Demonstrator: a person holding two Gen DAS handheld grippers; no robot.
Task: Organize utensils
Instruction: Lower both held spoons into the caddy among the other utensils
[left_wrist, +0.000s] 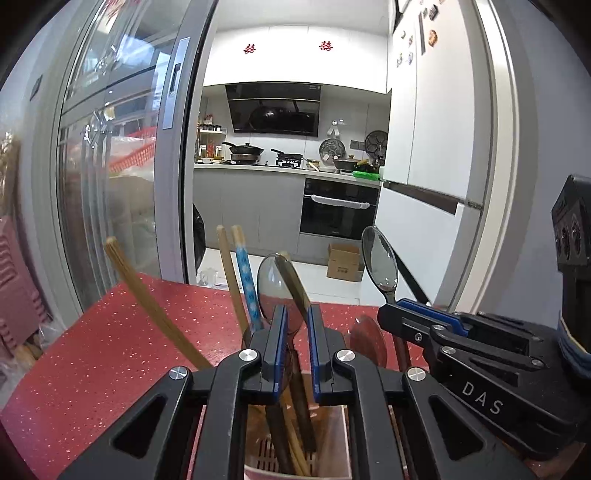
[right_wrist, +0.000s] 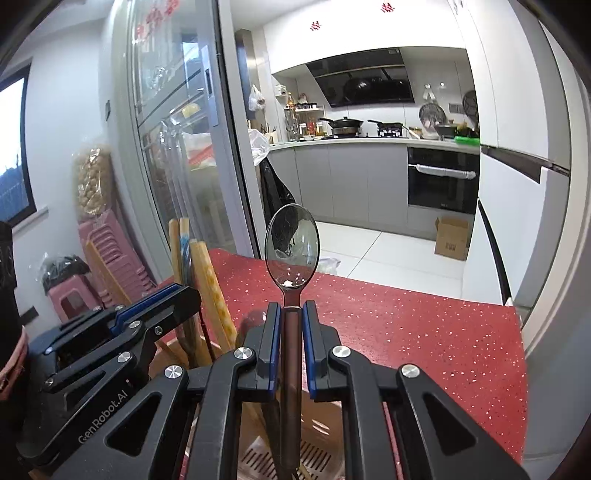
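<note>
Right claw (right_wrist: 291, 317) clamps a metal spoon (right_wrist: 291, 243) by the handle neck, bowl up and upright, its handle running down into the utensil holder (right_wrist: 325, 428) directly below. The holder is pinkish with a slotted floor and sits on the red speckled bench (right_wrist: 406, 332).

Left claw (left_wrist: 297, 325) hovers over the same holder (left_wrist: 332, 435), pads slightly apart with a wooden-handled utensil (left_wrist: 291, 280) passing between them; cannot tell if the pads actually pinch it. A second spoon (left_wrist: 271, 280) stands in the holder just behind that gap.

Also in the holder: a blue patterned chopstick (left_wrist: 249, 280), a plain wooden chopstick (left_wrist: 229, 273) beside it, and a bamboo chopstick (left_wrist: 147, 299) leaning far left.

From the left wrist view the right claw (left_wrist: 397, 308) shows at right, gripping its spoon (left_wrist: 379, 258). From the right wrist view the left claw (right_wrist: 173, 295) sits at left beside the chopsticks (right_wrist: 195, 266).

Farther back: sliding glass door (left_wrist: 122, 147), pink stools (right_wrist: 107, 251), cardboard box (left_wrist: 343, 262), oven (left_wrist: 338, 206), stove pans (left_wrist: 245, 149), range hood (left_wrist: 275, 109).
</note>
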